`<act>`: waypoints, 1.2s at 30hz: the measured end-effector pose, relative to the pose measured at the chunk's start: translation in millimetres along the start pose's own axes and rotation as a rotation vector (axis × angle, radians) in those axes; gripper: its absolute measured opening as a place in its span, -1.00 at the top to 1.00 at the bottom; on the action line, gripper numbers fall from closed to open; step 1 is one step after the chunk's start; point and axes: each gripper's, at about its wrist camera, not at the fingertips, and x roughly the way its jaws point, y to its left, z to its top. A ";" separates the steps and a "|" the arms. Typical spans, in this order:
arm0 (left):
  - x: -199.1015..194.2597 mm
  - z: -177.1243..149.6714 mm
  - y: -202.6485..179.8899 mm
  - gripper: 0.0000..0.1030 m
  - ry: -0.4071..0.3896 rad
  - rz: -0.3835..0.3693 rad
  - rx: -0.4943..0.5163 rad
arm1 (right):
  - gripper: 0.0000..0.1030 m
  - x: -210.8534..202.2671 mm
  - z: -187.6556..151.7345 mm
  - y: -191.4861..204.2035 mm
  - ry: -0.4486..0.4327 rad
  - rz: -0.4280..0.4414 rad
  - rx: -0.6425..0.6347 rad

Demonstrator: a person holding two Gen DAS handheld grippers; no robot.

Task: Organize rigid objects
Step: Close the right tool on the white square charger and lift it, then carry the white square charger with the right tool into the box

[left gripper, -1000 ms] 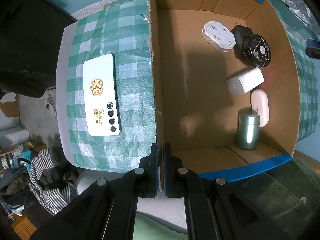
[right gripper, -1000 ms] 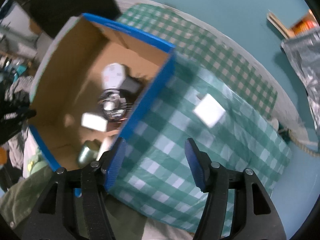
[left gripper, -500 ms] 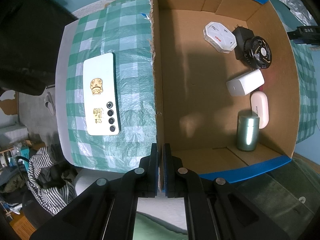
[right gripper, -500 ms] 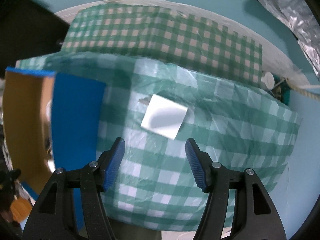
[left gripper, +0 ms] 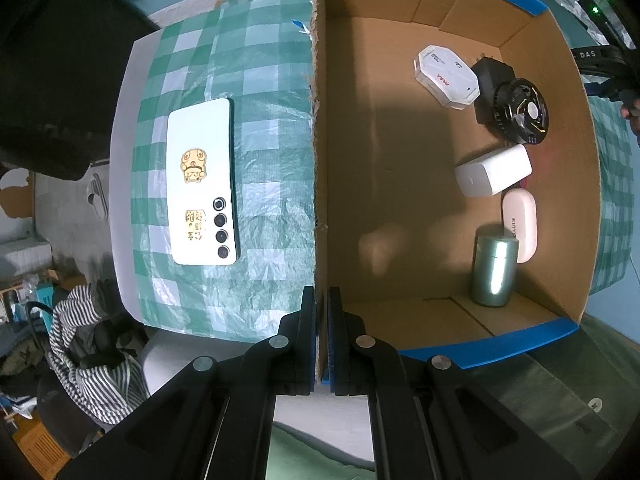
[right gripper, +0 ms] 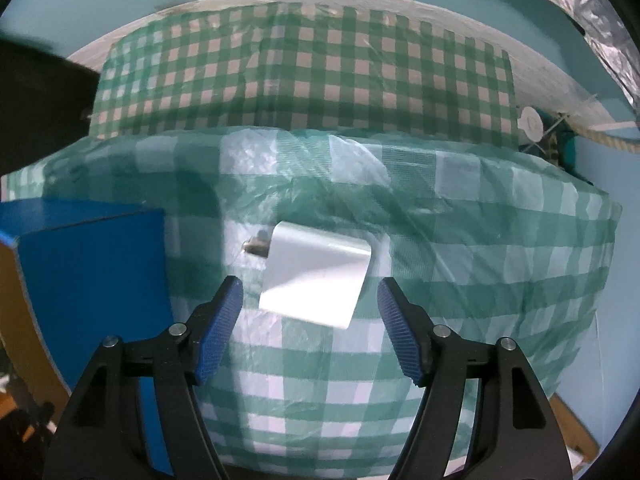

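My left gripper (left gripper: 321, 300) is shut on the near end of the left wall of the cardboard box (left gripper: 316, 140). Inside the box lie a white octagonal adapter (left gripper: 446, 76), a black round fan (left gripper: 520, 110), a white block (left gripper: 494, 170), a pink case (left gripper: 519, 220) and a green cylinder (left gripper: 494, 268). A white phone (left gripper: 202, 182) lies on the checked cloth left of the box. My right gripper (right gripper: 309, 285) points down over a white plug charger (right gripper: 316, 280). Its jaws are opening, and the charger shows between them untouched.
The box's blue outer side (right gripper: 92, 272) stands close to the left of the right gripper. The green checked cloth (right gripper: 480, 272) is crinkled and drops off at the table edges. A striped garment (left gripper: 88, 344) and clutter lie on the floor beyond the phone's side.
The right gripper has swung from beside the box to above the white charger, come lower, rolled, and spread its jaws wider. The left gripper has stayed clamped on the box wall.
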 end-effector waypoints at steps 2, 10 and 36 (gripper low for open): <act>-0.1 0.4 -0.1 0.92 0.002 0.000 0.000 | -0.36 3.6 2.8 -1.2 -0.003 -0.005 0.016; -0.8 2.0 0.7 0.92 0.007 -0.003 -0.007 | -0.22 17.5 4.5 -0.1 0.009 -0.031 0.025; -1.4 4.8 -1.4 0.92 -0.002 0.001 0.014 | -0.01 -34.8 -41.4 24.3 -0.041 -0.006 -0.254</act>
